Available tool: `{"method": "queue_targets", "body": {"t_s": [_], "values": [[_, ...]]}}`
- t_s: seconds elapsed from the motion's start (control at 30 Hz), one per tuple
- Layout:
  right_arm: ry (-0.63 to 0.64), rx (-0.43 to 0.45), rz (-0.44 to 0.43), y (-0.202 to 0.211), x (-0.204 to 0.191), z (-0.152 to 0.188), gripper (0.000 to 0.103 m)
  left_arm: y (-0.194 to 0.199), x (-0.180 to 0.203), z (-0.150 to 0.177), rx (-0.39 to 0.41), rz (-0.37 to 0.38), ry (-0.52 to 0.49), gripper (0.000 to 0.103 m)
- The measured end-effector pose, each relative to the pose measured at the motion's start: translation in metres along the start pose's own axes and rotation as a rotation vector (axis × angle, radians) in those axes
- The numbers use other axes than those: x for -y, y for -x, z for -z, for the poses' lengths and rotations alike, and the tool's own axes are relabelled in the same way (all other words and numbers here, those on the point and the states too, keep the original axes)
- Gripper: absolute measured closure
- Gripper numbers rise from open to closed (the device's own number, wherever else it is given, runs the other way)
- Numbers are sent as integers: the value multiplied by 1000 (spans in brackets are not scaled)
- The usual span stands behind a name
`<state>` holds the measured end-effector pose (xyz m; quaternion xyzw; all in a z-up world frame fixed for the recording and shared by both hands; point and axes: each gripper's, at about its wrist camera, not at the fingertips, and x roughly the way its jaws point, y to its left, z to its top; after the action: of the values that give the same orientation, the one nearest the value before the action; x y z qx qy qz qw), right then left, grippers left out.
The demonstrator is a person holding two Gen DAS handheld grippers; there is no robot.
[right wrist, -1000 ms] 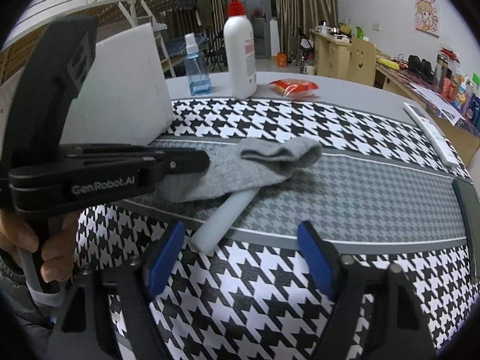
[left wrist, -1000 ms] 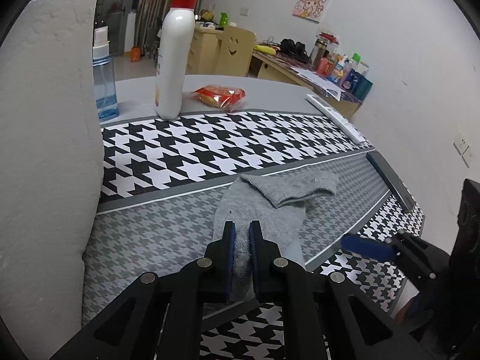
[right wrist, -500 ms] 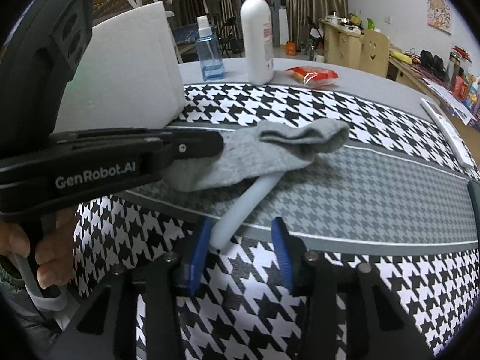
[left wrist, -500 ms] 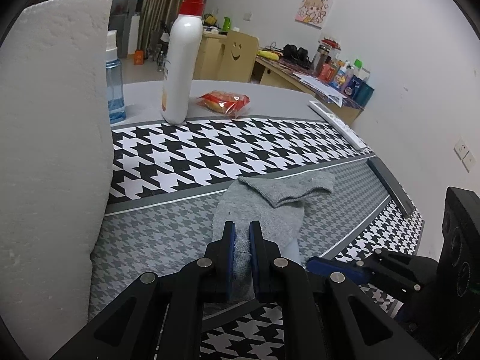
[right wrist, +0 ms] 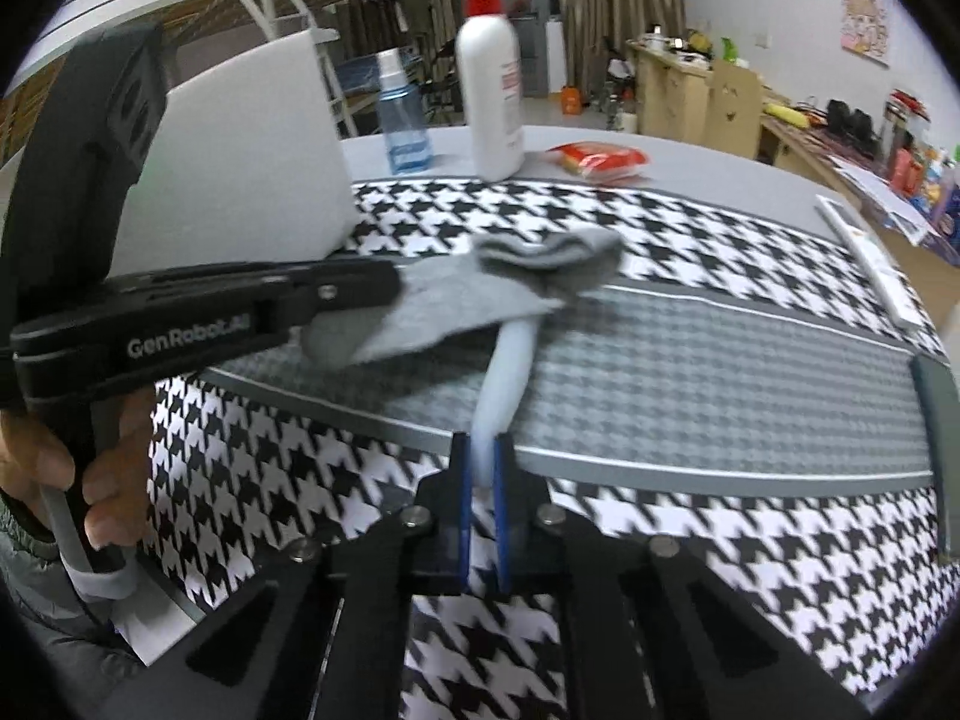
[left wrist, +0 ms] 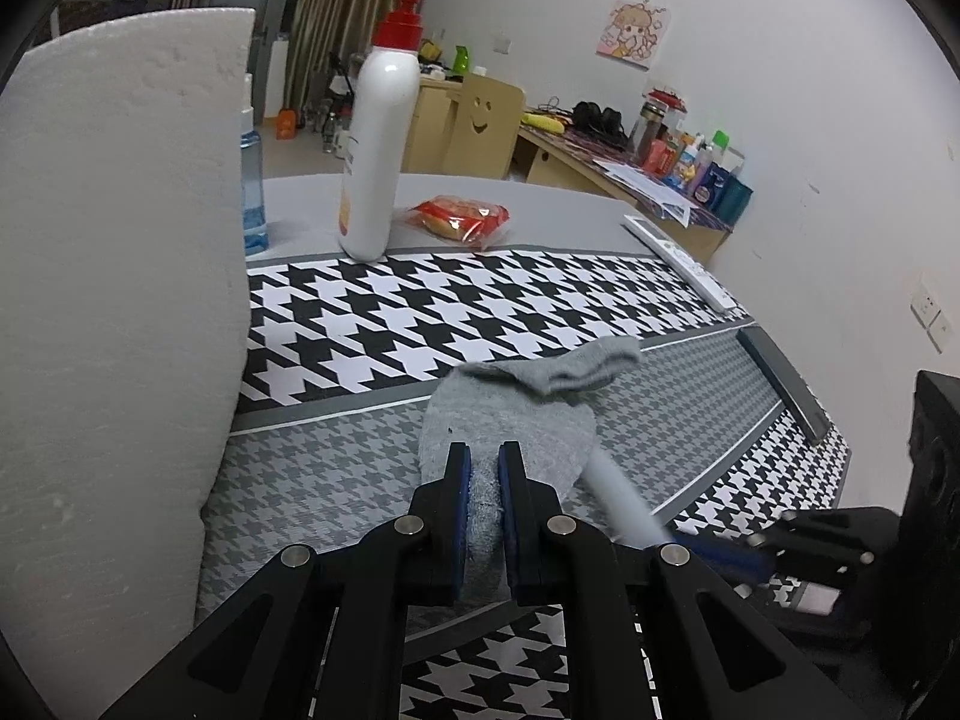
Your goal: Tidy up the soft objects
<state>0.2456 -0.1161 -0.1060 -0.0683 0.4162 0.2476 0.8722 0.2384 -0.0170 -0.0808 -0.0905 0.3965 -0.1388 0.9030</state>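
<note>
One houndstooth cloth (left wrist: 456,312) covering grey table (left wrist: 540,210).

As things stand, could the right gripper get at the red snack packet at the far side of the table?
Probably not now: the right gripper has just closed on the white tube under the grey sock. The red snack packet lies farther off, though nothing blocks the way.

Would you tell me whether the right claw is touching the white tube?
Touching. The right wrist view shows the right claw, whose jaws have just been closing, clamped on the near end of the white tube.
</note>
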Motion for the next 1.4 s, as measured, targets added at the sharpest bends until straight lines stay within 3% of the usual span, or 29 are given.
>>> {"method": "queue_targets", "body": {"t_s": [0.27,0.53,0.6,0.67,0.73,0.87,1.3,1.4], "values": [[-62,37,52,25,26,10,94,17,9,8,27,-66,-40,93],[-87,33,76,32,35,20,94,24,12,17,24,-180,-82,91],[-86,28,77,29,35,19,94,24,12,18,23,-179,-91,85],[-85,25,70,27,34,19,94,23,14,18,24,-170,-96,51],[-81,27,65,26,34,19,94,23,16,18,33,-167,-97,43],[-84,22,64,23,34,20,94,14,22,17,6,-176,-124,37],[-100,35,65,25,40,20,94,-19,29,14,-73,-181,-151,37],[-102,38,65,25,40,20,94,-24,31,16,-93,-165,-155,42]]}}
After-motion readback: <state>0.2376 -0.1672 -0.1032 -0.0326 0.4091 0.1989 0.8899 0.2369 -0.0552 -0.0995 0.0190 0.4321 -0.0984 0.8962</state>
